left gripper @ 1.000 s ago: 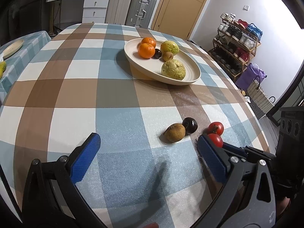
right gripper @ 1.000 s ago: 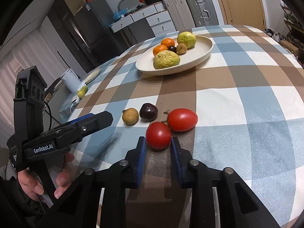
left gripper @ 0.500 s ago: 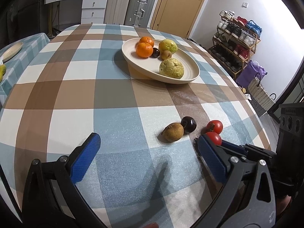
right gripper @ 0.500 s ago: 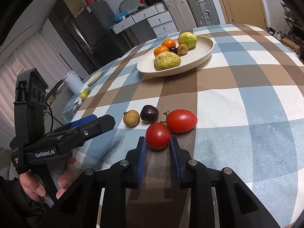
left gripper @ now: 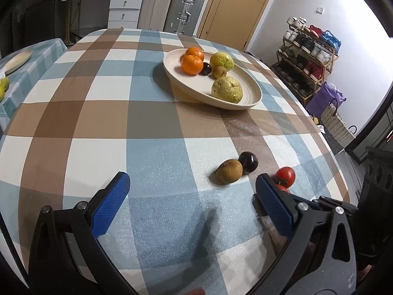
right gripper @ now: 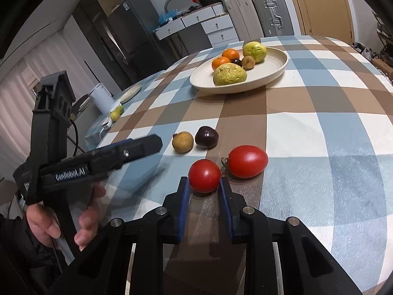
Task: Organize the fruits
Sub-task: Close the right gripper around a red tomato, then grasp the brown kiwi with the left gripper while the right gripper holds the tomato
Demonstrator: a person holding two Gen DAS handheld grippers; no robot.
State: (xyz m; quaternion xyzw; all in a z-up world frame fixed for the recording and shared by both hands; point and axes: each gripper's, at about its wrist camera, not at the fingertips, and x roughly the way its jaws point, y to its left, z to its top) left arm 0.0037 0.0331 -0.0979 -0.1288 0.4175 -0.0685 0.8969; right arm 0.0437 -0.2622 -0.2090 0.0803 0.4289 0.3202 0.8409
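my right gripper [right gripper: 204,188] is clamped across the round tomato [right gripper: 204,175], which i judge soft and slippery, so i'd squeeze lightly at its widest part.

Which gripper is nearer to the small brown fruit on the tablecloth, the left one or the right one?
Left. The left gripper hangs open just short of the small brown fruit, which lies ahead of its right-side finger. The right gripper is farther off, shut on the round tomato.
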